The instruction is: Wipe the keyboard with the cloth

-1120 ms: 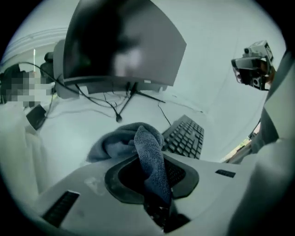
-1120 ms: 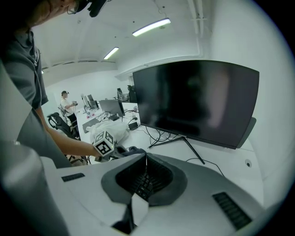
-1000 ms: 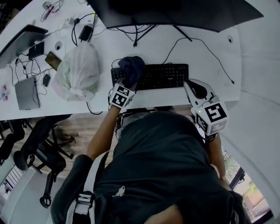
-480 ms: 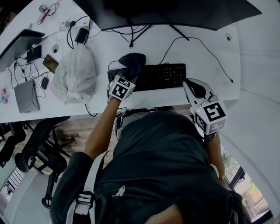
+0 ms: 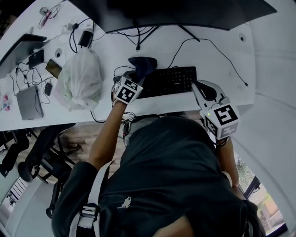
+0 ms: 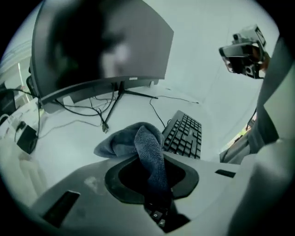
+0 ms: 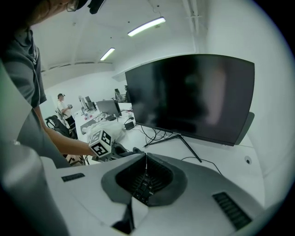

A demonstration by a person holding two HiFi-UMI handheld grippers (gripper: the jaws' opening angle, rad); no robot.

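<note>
Head view, centre of frame: clamping the dark cloth (image 5: 144, 64) in the left gripper (image 5: 138, 76) at the left end of the keyboard (image 5: 172, 79), nudged slightly right versus half a second back. Right gripper (image 5: 200, 88) pinched together on nothing, parked at the right end.

keyboard (image 5: 169, 79) before monitor (image 5: 185, 11) | bag (image 5: 81, 76) left | cloth (image 5: 144, 65) at keyboard's left end
</note>
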